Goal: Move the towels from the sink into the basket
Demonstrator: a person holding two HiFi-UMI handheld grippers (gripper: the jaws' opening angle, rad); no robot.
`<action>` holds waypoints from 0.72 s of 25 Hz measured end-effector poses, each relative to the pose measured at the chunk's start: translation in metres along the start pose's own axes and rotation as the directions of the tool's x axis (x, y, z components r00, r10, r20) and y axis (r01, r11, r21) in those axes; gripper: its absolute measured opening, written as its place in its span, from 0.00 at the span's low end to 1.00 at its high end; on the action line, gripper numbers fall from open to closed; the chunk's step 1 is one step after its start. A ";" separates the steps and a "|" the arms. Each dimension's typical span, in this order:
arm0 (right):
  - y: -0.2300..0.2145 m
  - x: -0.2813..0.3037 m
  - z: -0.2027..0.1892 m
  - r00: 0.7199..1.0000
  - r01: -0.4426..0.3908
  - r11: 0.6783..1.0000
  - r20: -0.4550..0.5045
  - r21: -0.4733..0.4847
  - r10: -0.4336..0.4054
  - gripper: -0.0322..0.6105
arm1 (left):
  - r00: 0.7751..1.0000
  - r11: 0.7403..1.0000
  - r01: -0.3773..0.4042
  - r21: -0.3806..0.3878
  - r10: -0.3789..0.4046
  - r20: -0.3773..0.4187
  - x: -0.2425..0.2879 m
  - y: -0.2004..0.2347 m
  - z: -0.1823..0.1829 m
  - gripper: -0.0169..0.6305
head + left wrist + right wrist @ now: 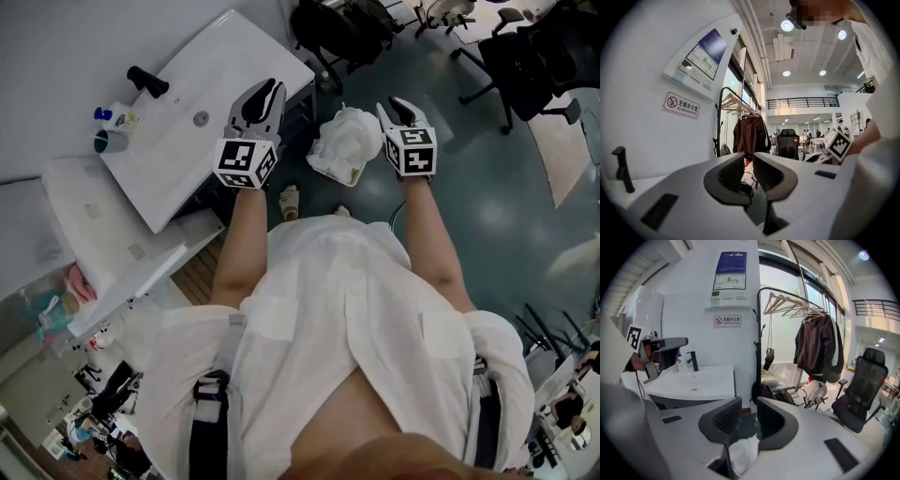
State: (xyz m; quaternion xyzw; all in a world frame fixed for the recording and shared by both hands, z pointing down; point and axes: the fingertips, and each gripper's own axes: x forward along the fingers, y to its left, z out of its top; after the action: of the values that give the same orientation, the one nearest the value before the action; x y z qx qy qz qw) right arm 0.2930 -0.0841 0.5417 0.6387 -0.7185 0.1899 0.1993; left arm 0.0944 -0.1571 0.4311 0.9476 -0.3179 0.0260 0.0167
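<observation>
**Item: towel transfer, sink to basket. Status: appears at or near its end.**

- Sink (234, 66): to the left of the left gripper and partly under it. The basin is bare down to the drain (201, 118), and no towel shows in it or on its rim. A black faucet (148, 82) and a cup (111, 141) stand at the far corner, well apart from both grippers.
- Towels (345, 139): a white, crumpled heap on the floor side, between the two grippers and lower than both. It lies just left of the right gripper.
- Basket (347, 174): almost wholly covered by the heap. Only a pale edge shows at the near side, so how full it is cannot be told.
- Left gripper (262, 96): held over the sink's right edge, with the jaws a narrow gap apart and nothing between them.
- Right gripper (398, 105): held just right of the heap, with the jaws slightly spread and the pads pressing on nothing. Its own view shows a white fold of towel (743, 453) low by the jaw roots. Whether the fold touches the gripper cannot be told.

**Done:** judging by the empty basin, every visible towel is out of the sink and piled at the basket.

**Left:** at most, letting the last fold fall clear of the right gripper and settling any overhang inside the rim. No further towel shows that needs fetching.
</observation>
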 end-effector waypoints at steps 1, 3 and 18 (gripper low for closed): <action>-0.001 -0.002 0.006 1.000 0.001 1.000 0.022 0.005 -0.001 0.23 | 1.000 1.000 0.001 0.001 -0.001 0.001 0.000 0.000 0.000 0.10; -0.003 -0.009 0.018 0.998 0.002 1.000 0.070 0.025 -0.004 0.23 | 1.000 1.000 0.004 0.002 -0.004 0.004 0.000 -0.001 0.002 0.10; -0.058 -0.095 0.095 0.911 0.082 0.994 0.399 0.077 -0.106 0.23 | 0.999 0.999 -0.027 0.035 0.026 0.036 -0.012 0.009 0.025 0.10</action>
State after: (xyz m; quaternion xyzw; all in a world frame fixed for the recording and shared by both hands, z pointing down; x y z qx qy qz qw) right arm 0.3561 -0.0605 0.4116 0.7035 -0.7067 0.0658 0.0372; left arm 0.0802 -0.1580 0.4056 0.9437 -0.3303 0.0151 -0.0062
